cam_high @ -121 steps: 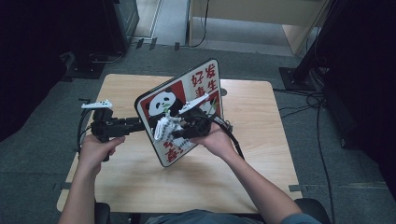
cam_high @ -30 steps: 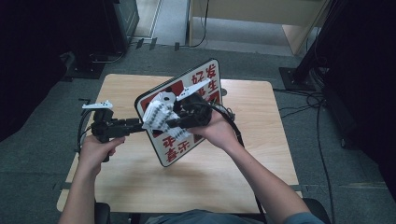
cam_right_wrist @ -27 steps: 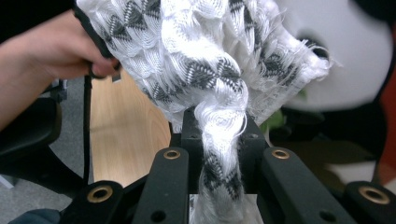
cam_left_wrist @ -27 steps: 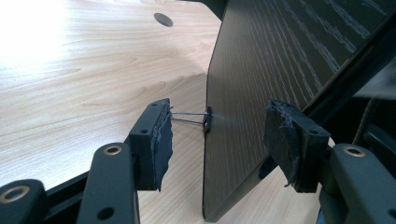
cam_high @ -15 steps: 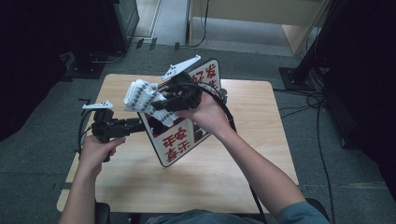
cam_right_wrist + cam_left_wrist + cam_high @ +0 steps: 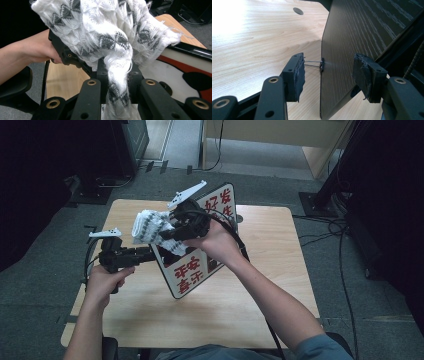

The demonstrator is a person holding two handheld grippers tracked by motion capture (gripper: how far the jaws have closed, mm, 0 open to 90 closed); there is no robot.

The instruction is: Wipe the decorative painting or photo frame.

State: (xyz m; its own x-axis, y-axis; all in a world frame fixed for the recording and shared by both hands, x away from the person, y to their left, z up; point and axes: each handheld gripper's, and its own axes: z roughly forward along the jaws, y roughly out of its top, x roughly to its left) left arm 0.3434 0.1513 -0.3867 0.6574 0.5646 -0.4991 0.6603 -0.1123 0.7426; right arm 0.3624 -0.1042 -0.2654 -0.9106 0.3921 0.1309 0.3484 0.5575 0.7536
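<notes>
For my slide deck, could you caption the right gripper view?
Right gripper clamps a white-and-grey woven cloth above the red-and-white sign board.

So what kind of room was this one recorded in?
Probably a lab or office workspace, not a home: a small wooden table on grey carpet, loose cables trailing across the floor, and dark equipment stands around the edges.

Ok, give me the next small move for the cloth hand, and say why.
Probably bring the right gripper and its cloth back down onto the sign face. The cloth is pinched firmly but lifted off the board, while the left gripper, jaws open around the board's edge, sits ready to steady it.
</notes>
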